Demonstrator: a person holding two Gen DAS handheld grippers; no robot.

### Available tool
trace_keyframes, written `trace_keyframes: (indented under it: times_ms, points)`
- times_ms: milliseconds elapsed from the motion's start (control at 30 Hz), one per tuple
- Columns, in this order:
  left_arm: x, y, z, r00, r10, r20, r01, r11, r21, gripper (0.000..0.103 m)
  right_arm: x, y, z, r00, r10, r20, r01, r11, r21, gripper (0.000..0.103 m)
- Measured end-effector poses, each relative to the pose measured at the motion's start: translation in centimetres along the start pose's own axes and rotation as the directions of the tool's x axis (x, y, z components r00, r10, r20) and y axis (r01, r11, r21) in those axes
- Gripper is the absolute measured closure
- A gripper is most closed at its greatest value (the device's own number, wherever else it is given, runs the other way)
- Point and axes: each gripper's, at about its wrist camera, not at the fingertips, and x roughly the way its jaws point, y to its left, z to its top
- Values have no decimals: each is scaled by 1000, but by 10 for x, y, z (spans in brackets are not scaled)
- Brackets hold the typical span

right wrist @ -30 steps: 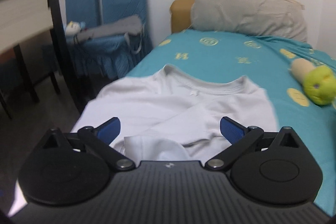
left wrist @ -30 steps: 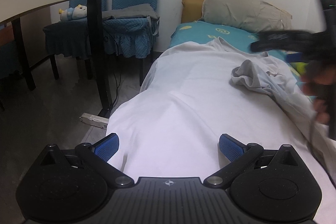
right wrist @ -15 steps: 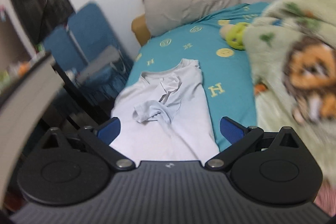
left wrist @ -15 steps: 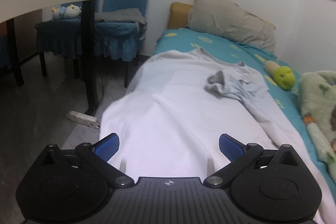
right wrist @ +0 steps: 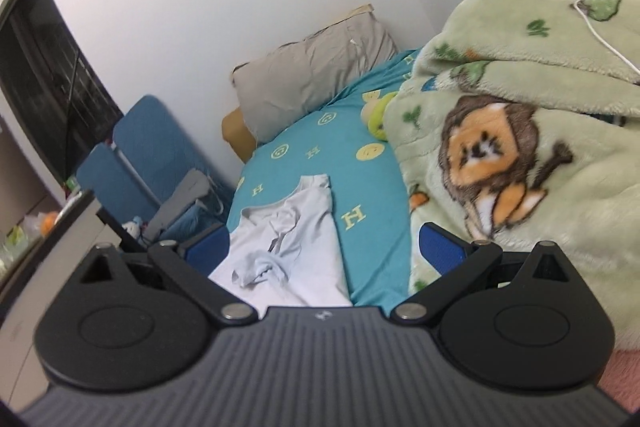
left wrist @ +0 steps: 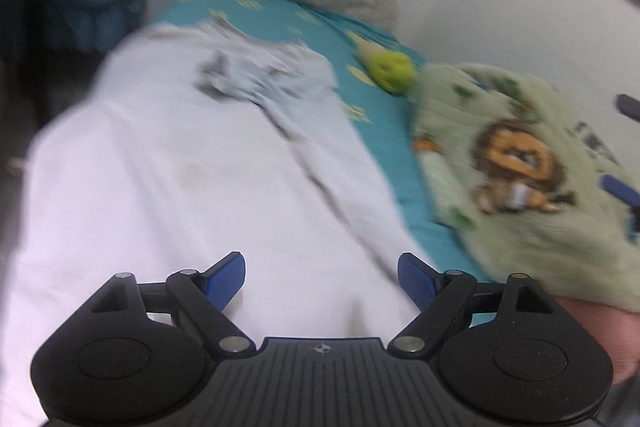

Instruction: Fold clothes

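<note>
A bed with a teal sheet (left wrist: 276,19) runs away toward a white wall in the left wrist view, which is blurred; a white shirt (left wrist: 192,163) lies spread along the bed's left edge, a rumpled sleeve on its upper part, and a green lion blanket (left wrist: 512,163) crowds the right side. The left gripper (left wrist: 320,279) hangs over the shirt's near end, jaws apart and closing, nothing pinched. In the right wrist view the same shirt (right wrist: 296,235) lies beside bare sheet (right wrist: 372,227); the right gripper (right wrist: 324,251) stands wide apart, empty, its right finger at the blanket (right wrist: 520,131) edge.
</note>
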Motion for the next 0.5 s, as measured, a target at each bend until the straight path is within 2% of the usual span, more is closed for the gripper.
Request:
trace_keyframes:
  times_ms: [67, 167, 267, 300, 367, 433, 500]
  points:
    - [16, -20, -5, 997, -66, -44, 65, 998, -28, 19, 1, -10, 3, 1000, -9, 6, 9, 1000, 16, 0]
    - [45, -46, -15, 981, -154, -121, 146, 986, -75, 24, 3, -27, 6, 1000, -18, 10, 17, 998, 53, 0]
    - [70, -62, -24, 962, -201, -182, 186, 978, -97, 35, 7, -43, 6, 1000, -22, -1, 22, 995, 101, 0]
    - [77, -66, -27, 960, -201, -197, 186, 978, -92, 43, 9, -46, 5, 1000, -23, -9, 24, 993, 111, 0]
    - [87, -70, -31, 963, -157, -220, 148, 987, -58, 57, 12, -51, 5, 1000, -20, -23, 22, 991, 128, 0]
    - [95, -72, -35, 964, -117, -240, 114, 993, -27, 98, 15, -56, 4, 999, -15, -37, 21, 989, 145, 0]
    - [85, -64, -32, 962, -125, -243, 117, 992, -46, 100, 16, -56, 3, 999, -4, -42, 11, 988, 151, 0]
